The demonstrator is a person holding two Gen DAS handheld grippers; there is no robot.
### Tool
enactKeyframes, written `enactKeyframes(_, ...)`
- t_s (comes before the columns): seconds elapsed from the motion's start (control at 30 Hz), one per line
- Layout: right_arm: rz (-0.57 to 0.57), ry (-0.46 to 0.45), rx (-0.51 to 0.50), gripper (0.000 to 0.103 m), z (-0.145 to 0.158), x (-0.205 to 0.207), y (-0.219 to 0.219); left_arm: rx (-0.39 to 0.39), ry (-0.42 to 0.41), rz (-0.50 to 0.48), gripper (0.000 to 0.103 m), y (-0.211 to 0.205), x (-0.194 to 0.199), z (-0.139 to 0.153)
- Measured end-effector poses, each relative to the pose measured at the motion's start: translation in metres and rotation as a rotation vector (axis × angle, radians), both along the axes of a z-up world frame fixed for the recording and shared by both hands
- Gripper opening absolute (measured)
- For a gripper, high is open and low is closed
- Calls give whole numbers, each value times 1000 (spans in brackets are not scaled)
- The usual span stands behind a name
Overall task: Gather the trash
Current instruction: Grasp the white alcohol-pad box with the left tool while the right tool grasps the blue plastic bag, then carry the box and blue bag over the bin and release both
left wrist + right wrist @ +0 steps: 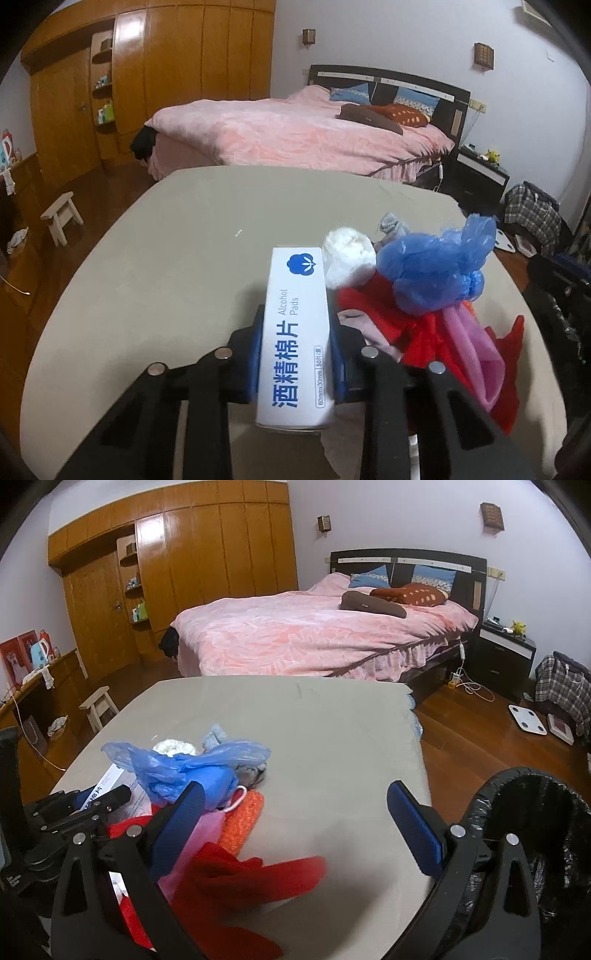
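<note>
White alcohol-pad box (295,328) clamped in your left gripper (297,354); lift carelessly and it drags the blue bag (432,273) beside it; right gripper (295,834) gapes empty

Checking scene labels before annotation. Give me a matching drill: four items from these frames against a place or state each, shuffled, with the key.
Items:
1. alcohol pads box
2. blue plastic bag
3. bin with black liner
4. right gripper

States:
A. crumpled on top of the red cloth
B. open, nothing between the fingers
C. clamped in the left gripper
D. beside the table, off its right edge

Pairs: 1-C, 2-A, 3-D, 4-B
</note>
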State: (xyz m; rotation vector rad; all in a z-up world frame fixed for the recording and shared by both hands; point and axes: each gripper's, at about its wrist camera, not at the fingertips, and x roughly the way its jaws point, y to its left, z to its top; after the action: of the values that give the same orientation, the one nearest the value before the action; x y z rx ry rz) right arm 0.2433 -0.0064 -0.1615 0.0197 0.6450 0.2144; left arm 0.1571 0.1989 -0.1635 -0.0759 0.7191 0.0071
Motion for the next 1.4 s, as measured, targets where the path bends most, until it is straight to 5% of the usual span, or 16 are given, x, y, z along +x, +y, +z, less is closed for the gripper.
enactKeyframes(0.77, 123, 45, 31, 96, -8, 31, 78, 41, -75, 82, 30, 28, -7, 33)
enactKeyframes(0.83, 137, 74, 34, 90, -13, 35, 80, 38, -71, 84, 30, 29, -6, 31)
enactKeyframes(0.9, 162, 104, 46, 70, -17, 37, 81, 31, -63, 86, 30, 30, -5, 29)
enactKeyframes(1.1, 199, 122, 64, 50, -17, 32, 78, 27, -60, 86, 30, 32, -7, 27)
enactKeyframes(1.4, 196, 63, 100, 42, 7, 21, 58, 28, -82, 73, 30, 21, -10, 39)
